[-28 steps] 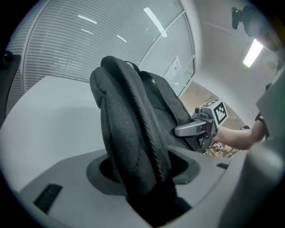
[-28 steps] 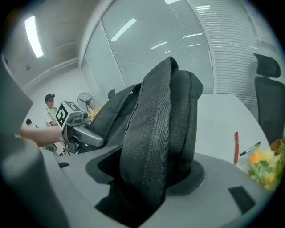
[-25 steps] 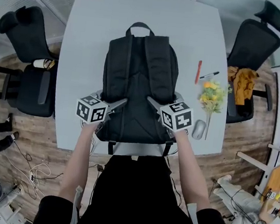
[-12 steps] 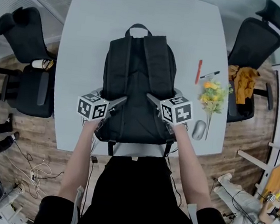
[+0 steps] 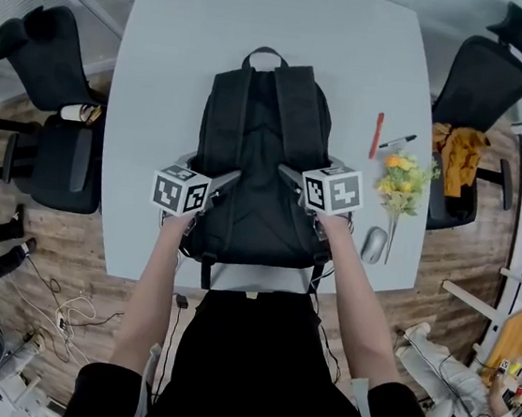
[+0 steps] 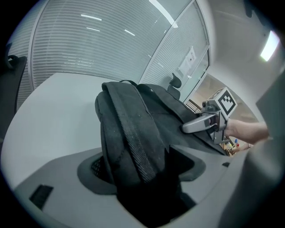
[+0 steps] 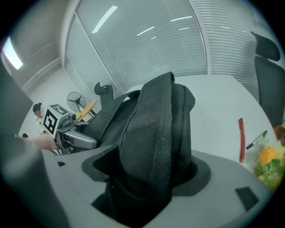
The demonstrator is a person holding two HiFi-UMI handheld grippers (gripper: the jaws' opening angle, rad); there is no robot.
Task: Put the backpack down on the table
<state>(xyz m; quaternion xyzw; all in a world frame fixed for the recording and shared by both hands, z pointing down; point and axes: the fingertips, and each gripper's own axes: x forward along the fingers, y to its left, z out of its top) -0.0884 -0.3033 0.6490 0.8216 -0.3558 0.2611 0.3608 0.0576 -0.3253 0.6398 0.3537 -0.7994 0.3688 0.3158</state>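
A black fabric backpack (image 6: 153, 109) lies on the white table (image 6: 49, 111). Its padded shoulder strap (image 6: 133, 133) sits between the left gripper's (image 6: 142, 169) jaws, which have just been opening. The right gripper (image 6: 187, 128) reaches the backpack's right side.

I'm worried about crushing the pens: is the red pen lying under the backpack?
No, the red pen lies on the bare table beside the backpack, apart from it.

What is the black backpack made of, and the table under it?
The backpack looks like matte black woven fabric, probably nylon or polyester: its straps show ribbed webbing. The table looks like smooth, pale laminate or painted board; I can't tell which.
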